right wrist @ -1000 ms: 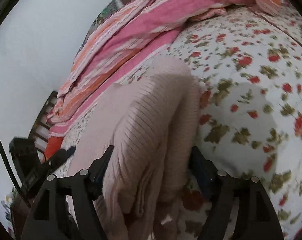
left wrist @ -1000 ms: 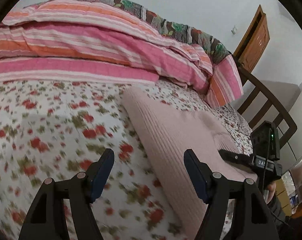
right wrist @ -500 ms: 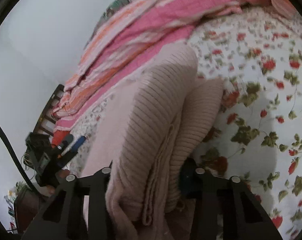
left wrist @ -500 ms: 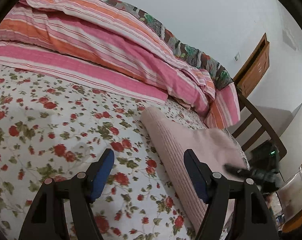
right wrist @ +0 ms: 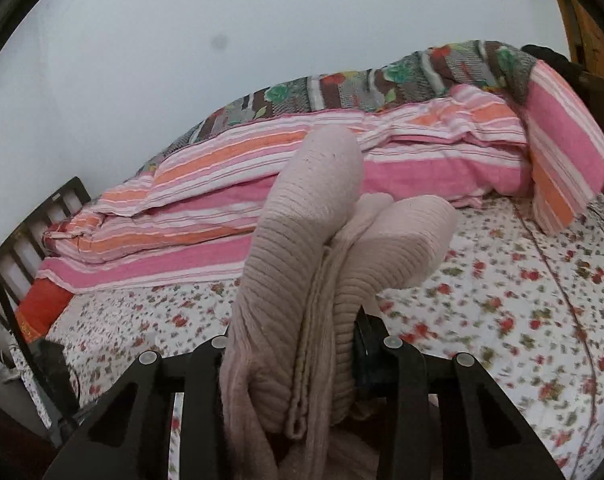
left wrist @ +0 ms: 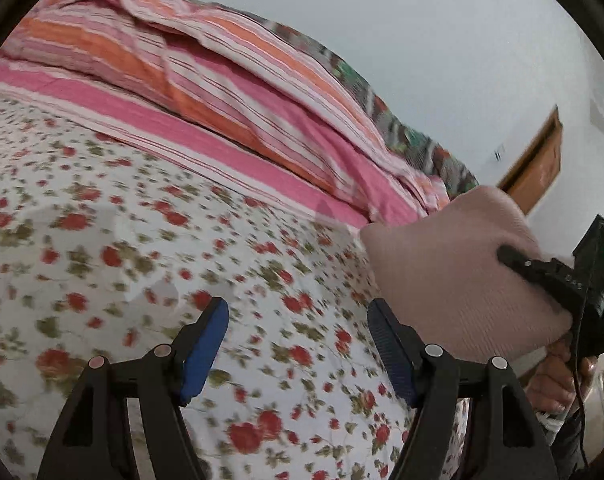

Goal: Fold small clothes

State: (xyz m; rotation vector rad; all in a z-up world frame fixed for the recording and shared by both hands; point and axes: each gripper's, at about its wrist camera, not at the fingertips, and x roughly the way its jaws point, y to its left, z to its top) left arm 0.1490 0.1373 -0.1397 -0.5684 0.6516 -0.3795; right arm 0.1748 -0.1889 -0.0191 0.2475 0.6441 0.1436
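A folded pale pink ribbed knit garment [right wrist: 302, 240] hangs clear of the floral bedsheet [right wrist: 502, 300] in my right gripper [right wrist: 298, 340]. Its jaws are closing on the bunched folds, and both pads are buried in the knit. In the left wrist view the same garment [left wrist: 442, 264] is held up at the right, with one black finger [left wrist: 522, 262] of the right gripper lying across it. My left gripper [left wrist: 297, 308] stands open over the sheet [left wrist: 142, 240] with nothing between its blue pads, just left of the garment.
A pink and orange striped quilt [right wrist: 342, 168] lies heaped along the far side of the bed against a white wall. A dark bed frame [right wrist: 34, 232] stands at the left. A wooden door [left wrist: 538, 168] and a person's hand [left wrist: 554, 384] are at the right.
The right gripper's jaws have closed on the pink garment and lifted it off the bed. My left gripper has drawn away sideways from the garment, which has left its right pad.
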